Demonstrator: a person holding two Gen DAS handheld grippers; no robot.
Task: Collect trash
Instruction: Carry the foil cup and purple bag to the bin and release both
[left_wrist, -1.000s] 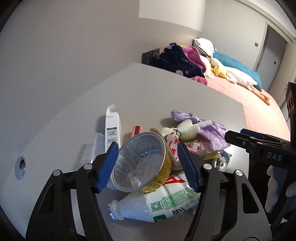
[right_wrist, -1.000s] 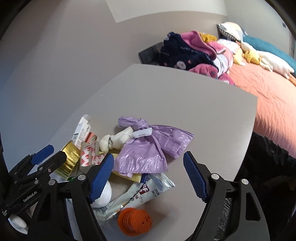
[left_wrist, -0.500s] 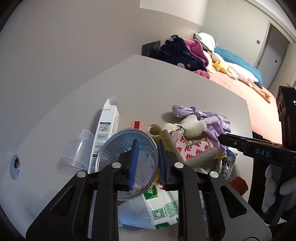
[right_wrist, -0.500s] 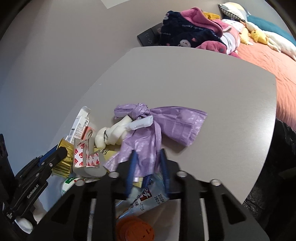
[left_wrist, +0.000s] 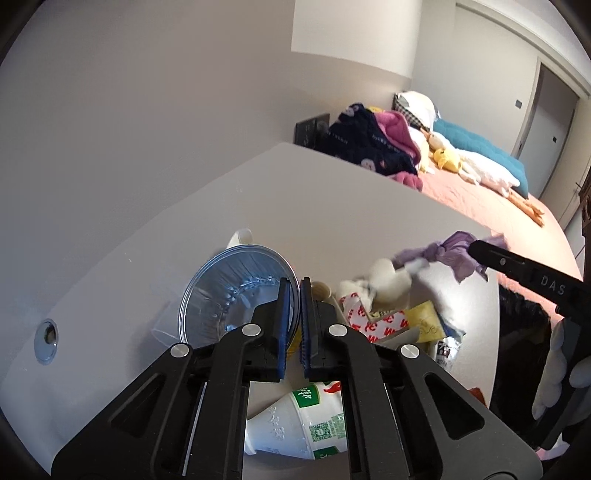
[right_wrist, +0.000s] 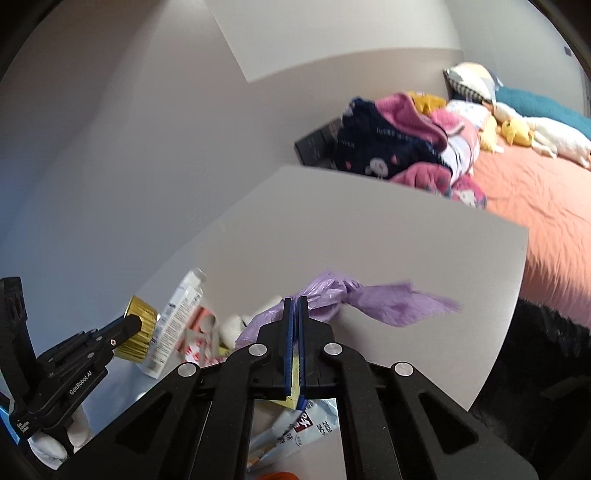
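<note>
My left gripper pinches the near rim of a round foil bowl with a gold outer wall, tilted above the grey table. My right gripper is clamped on a crumpled purple plastic bag, whose long tail trails away to the right. A black bin liner shows past the table's right edge, nearer my right hand; judging by that, the bag probably goes there first, the bowl after.

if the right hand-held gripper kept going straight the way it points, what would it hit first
Probably nothing but the bare table top. The right hand-held gripper, shut on the purple bag, points past the trash pile, though depth is unclear.
</note>
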